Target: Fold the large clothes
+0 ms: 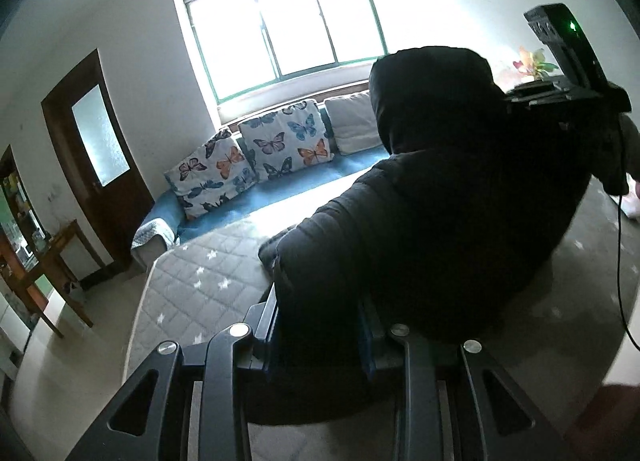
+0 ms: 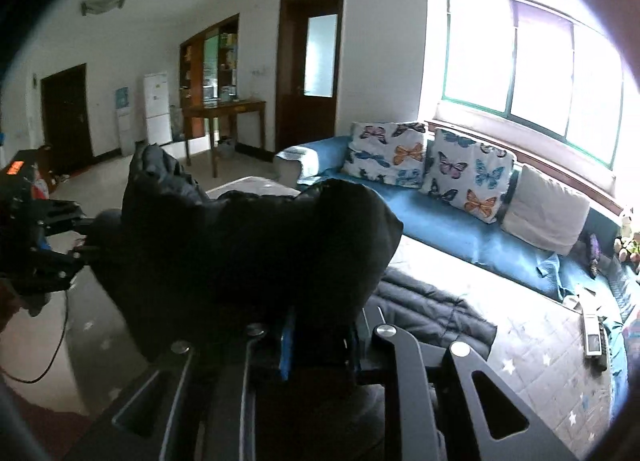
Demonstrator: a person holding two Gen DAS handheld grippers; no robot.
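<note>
Gripping a bunched fold of the black puffer jacket (image 1: 440, 197), the left gripper (image 1: 320, 325) fills the bottom of the left wrist view, its fingers (image 1: 266, 317) drawn close together with the dark quilted cloth pinched between them. The jacket rises in a lifted heap above the grey quilted mattress (image 1: 200, 285), which has small white stars on it. At the upper right the right gripper (image 1: 520, 99) holds the far side of the same jacket, a black cable hanging below it. Behind lie a blue sofa (image 1: 248, 209) with butterfly cushions (image 1: 280, 141) under a bright window (image 1: 284, 29), and a brown door (image 1: 96, 141) to the left.

From the right wrist view, the right gripper (image 2: 320, 337) is nearly closed, its fingers (image 2: 286, 345) clamped on a thick fold of the jacket (image 2: 248, 249). The cloth stretches leftward to the left gripper (image 2: 86, 237), which grips its other end. A lower part of the jacket trails onto the mattress (image 2: 532, 333), near the edge by the sofa (image 2: 440, 229). A remote control (image 2: 592, 337) lies at the mattress's right edge.
</note>
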